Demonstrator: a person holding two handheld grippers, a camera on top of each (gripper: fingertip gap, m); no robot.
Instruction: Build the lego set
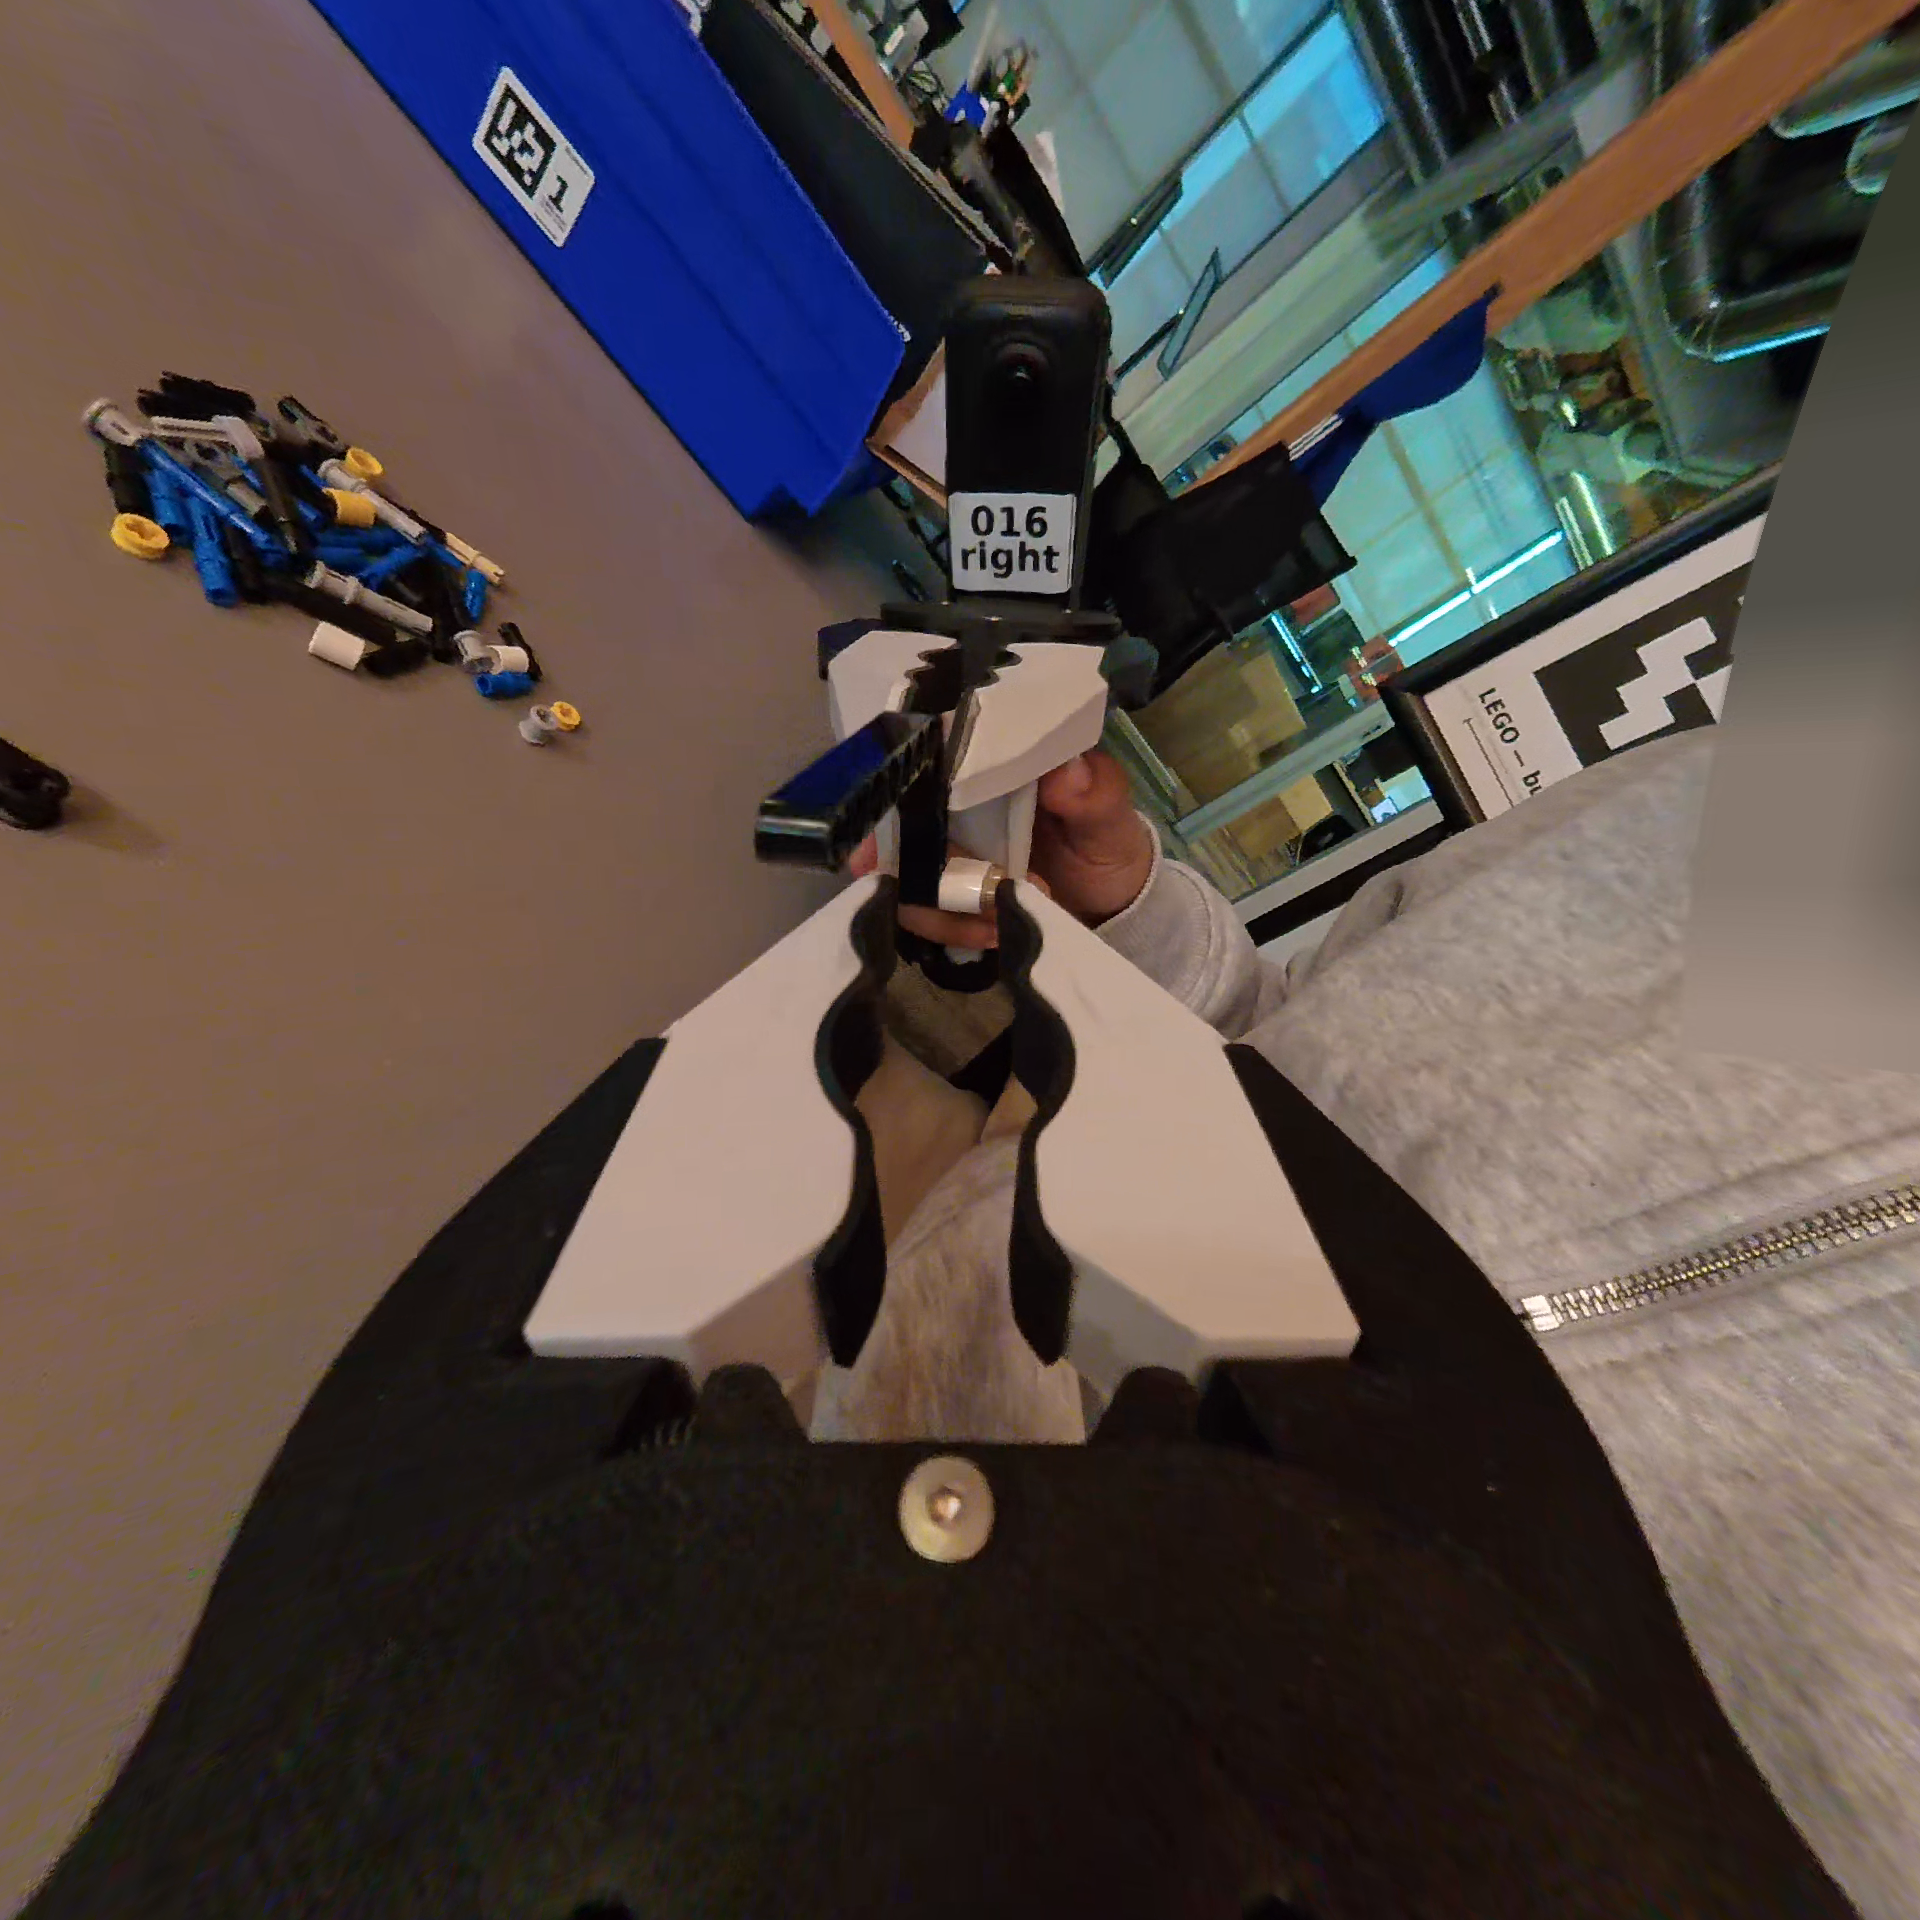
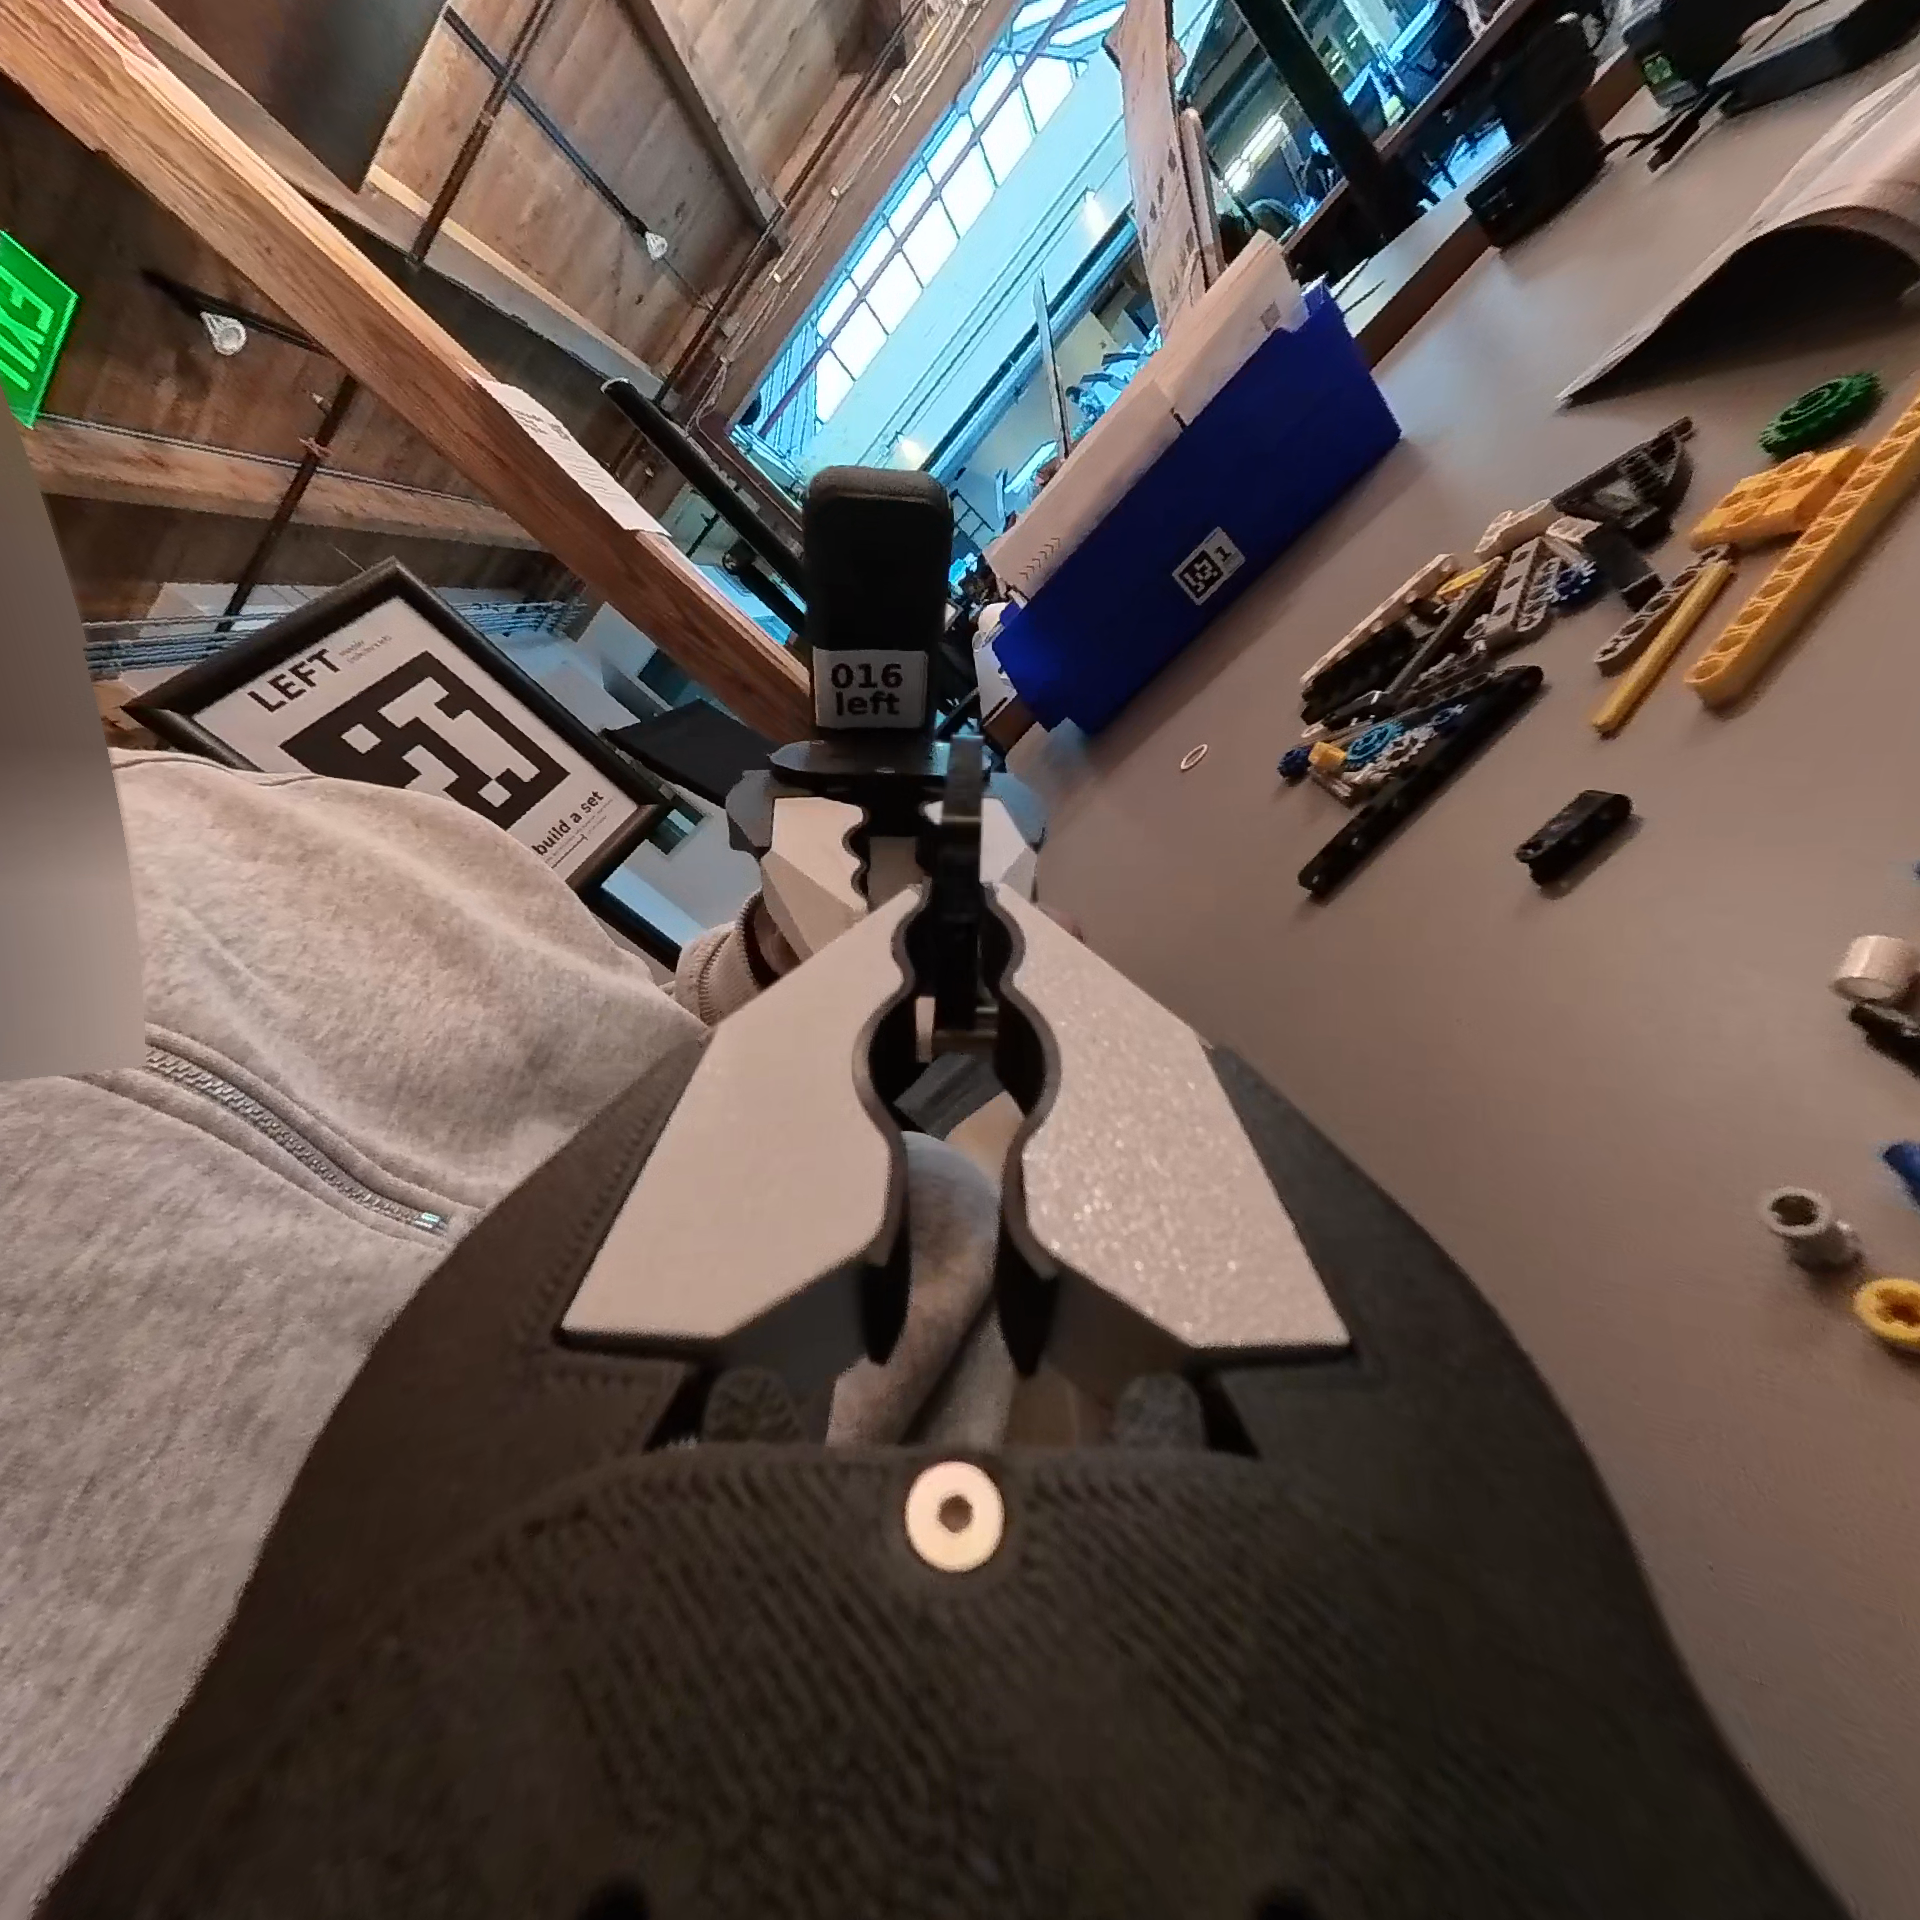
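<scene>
A: Item one, the held work. Our left gripper [image 1: 940, 914] and right gripper [image 2: 961, 935] meet tip to tip above the bench [image 1: 364, 935]. What do we log for each?

B: The right one is clamped on a black beam assembly [image 1: 920, 790] with a glossy black beam sticking out sideways. The left one is closed on a small white pin [image 1: 971, 883] at that assembly's lower end. Whether the pin is seated, we cannot tell.

A: Item two, stock not yet used?

B: Plenty. A pile of blue, black and grey pins with yellow bushes [image 1: 301, 530] lies loose on the bench; yellow beams [image 2: 1797, 561], a green gear [image 2: 1823, 410] and a heap of black and white beams [image 2: 1455, 644] lie apart from it, near a blue bin [image 2: 1195, 582].

A: Progress?

B: We judge it early: one small subassembly in hand, most parts unjoined.
</scene>
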